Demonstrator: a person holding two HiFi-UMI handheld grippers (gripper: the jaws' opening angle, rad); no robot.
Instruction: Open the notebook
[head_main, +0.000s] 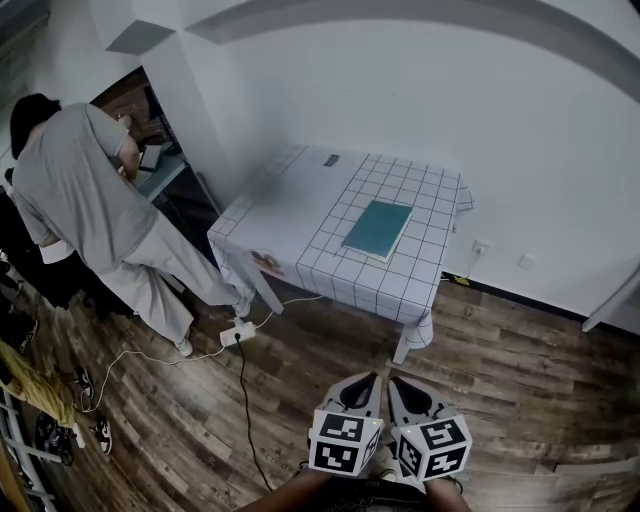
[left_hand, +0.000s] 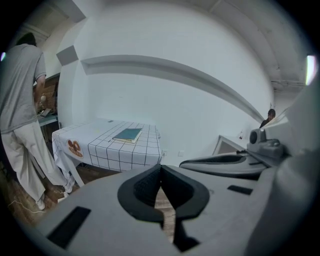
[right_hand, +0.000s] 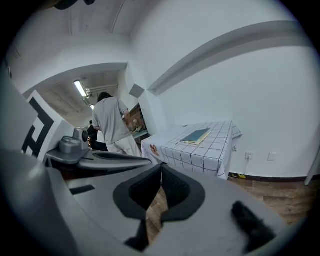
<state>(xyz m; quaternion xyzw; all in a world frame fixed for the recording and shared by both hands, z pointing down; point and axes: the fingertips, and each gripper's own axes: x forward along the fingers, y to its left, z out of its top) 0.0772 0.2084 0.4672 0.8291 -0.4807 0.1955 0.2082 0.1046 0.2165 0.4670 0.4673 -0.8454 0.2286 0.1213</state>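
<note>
The notebook (head_main: 377, 228) lies closed and flat on the bench (head_main: 290, 200), toward its right half, on the checked part of the cloth. It is well apart from both tools, with open wooden floor between.

The left hand-held gripper (head_main: 362, 385) and the right hand-held gripper (head_main: 405, 390) sit side by side low in the head view. Each one's own view shows its jaws pressed together at the tips with nothing between them.

The step in hand looks like the approach, so nothing needs gripping yet. A good approach would bring both tools to the near edge of the bench, square to the notebook's long side.

The jaws are best spread before they reach the cover, since shut tips cannot slip under its edge. One tool could pin the book down while the other lifts the free edge of the cover; which edge is the spine cannot be told from here.

A power strip (head_main: 238, 333) and its cable (head_main: 245, 400) lie on the floor to the left, and a person (head_main: 80, 190) stands beyond them. A path slightly to the right seems safest.
</note>
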